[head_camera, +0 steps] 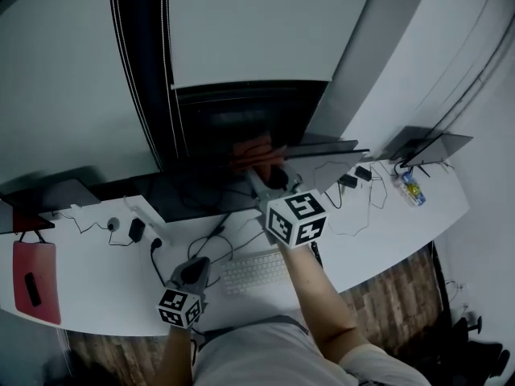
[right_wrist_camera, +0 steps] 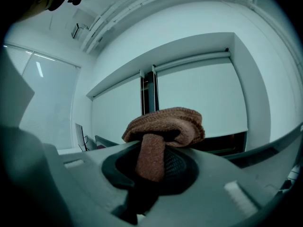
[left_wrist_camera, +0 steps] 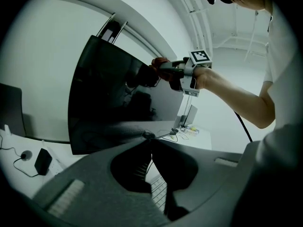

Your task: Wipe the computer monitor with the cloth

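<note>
The cloth (right_wrist_camera: 165, 125), a brownish knitted wad, is pinched between the jaws of the right gripper (head_camera: 265, 170), with a fold drawn down into the gap and the bulk bunched beyond the tips. It is held up at the monitor (left_wrist_camera: 106, 98), which stands at the back of the white counter (head_camera: 96, 256). In the left gripper view the wad appears to be pressed against the dark screen near its upper right part, where its reflection meets it; firm contact cannot be confirmed.

The left gripper (left_wrist_camera: 150, 138) is pressed together with nothing between its jaws. It is held low above the keyboard (head_camera: 253, 270), well apart from the screen.

The coming stroke is judged to turn on one relation. The screen lies straight ahead of the right gripper, and its long axis runs from side to side along the counter. Most of the glass is spread to the left of and below the cloth. A sweep along that axis, with the wad pushed flat, is therefore called for, and the right hand is by far the nearer.

No brand, label or legible writing can be made out on the monitor or the cloth; only the square markers on the gripper cubes are seen.
</note>
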Available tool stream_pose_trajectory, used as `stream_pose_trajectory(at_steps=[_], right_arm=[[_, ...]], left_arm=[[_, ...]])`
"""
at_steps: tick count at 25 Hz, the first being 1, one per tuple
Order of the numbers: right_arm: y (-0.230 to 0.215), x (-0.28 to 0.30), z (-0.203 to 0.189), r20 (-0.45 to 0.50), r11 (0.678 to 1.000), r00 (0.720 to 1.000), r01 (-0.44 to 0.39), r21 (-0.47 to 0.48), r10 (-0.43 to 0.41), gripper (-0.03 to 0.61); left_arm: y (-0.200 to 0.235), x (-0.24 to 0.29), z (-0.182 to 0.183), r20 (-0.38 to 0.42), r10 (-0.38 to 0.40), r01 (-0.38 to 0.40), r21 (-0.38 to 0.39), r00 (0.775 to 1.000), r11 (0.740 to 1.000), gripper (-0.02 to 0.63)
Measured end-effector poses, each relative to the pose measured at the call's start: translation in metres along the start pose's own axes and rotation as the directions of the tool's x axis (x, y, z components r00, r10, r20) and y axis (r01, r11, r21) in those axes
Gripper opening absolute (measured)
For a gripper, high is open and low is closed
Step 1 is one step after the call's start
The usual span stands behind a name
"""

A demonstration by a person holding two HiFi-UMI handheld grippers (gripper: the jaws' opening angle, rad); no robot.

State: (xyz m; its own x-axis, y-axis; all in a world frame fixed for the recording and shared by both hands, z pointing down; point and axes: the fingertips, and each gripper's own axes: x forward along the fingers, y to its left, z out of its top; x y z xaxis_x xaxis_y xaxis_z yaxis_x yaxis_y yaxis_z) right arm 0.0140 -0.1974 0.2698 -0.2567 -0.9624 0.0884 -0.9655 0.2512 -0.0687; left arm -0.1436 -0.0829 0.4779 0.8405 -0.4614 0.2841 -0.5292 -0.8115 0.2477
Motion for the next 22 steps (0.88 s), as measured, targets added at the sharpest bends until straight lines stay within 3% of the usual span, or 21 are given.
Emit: stream_pose_trajectory(at_steps=[22], right_arm=[[-0.164, -0.092, -0.002, 0.049, 0.995, 0.995, 0.082, 0.057, -0.085, 0.075]], left_arm=[[-0.107, 0.121, 0.000, -0.039, -0.071, 0.073, 0.036, 0.997, 0.997, 0.009]])
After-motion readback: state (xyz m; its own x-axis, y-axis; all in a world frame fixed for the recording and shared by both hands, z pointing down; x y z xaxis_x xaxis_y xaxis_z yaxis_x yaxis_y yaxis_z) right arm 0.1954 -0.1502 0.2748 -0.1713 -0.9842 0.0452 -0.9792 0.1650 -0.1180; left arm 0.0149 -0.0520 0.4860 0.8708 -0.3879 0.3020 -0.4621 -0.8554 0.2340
